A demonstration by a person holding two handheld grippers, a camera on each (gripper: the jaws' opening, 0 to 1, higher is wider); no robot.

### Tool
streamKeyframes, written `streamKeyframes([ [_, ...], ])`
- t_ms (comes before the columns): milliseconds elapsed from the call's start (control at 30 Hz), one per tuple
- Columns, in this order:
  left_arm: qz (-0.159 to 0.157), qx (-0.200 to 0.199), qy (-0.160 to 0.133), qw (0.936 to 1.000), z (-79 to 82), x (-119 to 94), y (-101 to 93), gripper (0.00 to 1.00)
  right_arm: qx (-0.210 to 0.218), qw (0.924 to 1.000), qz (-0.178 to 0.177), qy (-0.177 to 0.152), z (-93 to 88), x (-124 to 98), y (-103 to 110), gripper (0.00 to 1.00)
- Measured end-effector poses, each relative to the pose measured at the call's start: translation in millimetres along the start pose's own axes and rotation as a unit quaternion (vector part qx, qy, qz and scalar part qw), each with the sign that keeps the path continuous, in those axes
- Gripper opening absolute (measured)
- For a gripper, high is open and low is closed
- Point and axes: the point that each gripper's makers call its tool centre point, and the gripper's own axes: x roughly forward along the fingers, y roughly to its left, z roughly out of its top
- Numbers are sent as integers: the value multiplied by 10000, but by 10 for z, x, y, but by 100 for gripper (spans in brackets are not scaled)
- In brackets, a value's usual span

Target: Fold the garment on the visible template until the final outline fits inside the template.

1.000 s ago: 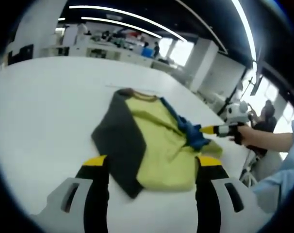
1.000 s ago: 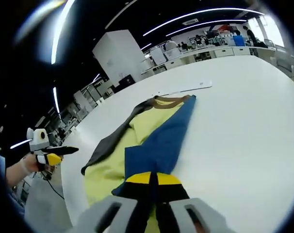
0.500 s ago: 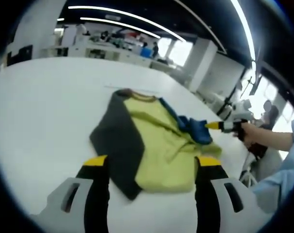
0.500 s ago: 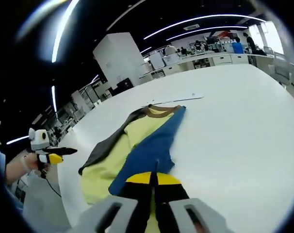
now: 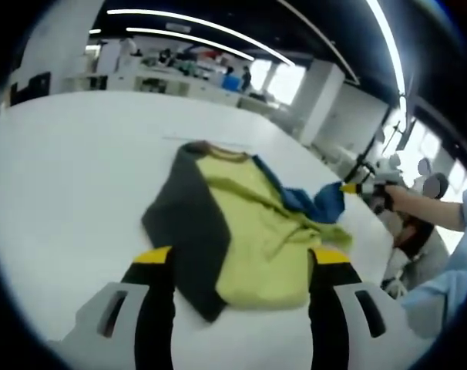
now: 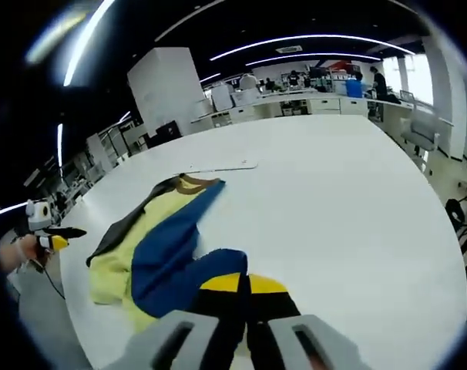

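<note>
On the white table [image 6: 357, 200] lies the shirt [image 5: 249, 231]: yellow body, dark grey sleeve [image 5: 189, 223] spread flat on one side, blue sleeve [image 6: 176, 258] on the other. Collar [image 6: 189, 183] points toward a thin pale outline strip [image 6: 218, 166] on the table, prob. the template edge; can't tell how far the shirt sits inside it.

Right gripper [image 6: 245, 289] has its jaws pressed together on the blue sleeve's end, the sleeve drawn up and outward from the body. Left gripper [image 5: 241, 266] hangs above the near hem w/ jaws apart, holding nothing.

Risks, as I judge them:
- Only one side is held, so a pull on the sleeve w/o anything pinning the body could drag the whole shirt across the table and off the outline.
- Thin grip on the sleeve end: it may slip out mid-fold and the sleeve drop in a heap.
- Yellow body already looks rumpled near the blue sleeve; folding over that could leave a lump that bulges past the outline.
- Grey sleeve isn't folded yet, so the outline stays too wide.
</note>
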Motion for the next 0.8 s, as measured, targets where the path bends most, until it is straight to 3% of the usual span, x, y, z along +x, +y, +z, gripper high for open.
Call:
streamKeyframes([
  [267, -31, 3, 20, 10000, -6, 60, 11, 66, -21, 9986, -491, 178, -52, -99, -529, 0],
  [433, -52, -25, 39, 10000, -2, 98, 42, 66, 24, 9972, -696, 254, -79, -126, -699, 0],
  [500, -54, -29, 59, 10000, -3, 108, 56, 66, -39, 9956, -873, 333, -87, -140, -893, 0],
  [600, -68, 5, 92, 9999, -8, 122, 91, 65, -49, 9941, -1008, 389, -91, -156, -962, 0],
  [800, -49, 6, 103, 9999, -2, 137, 119, 65, -105, 9895, -1326, 563, -67, -140, -1298, 0],
])
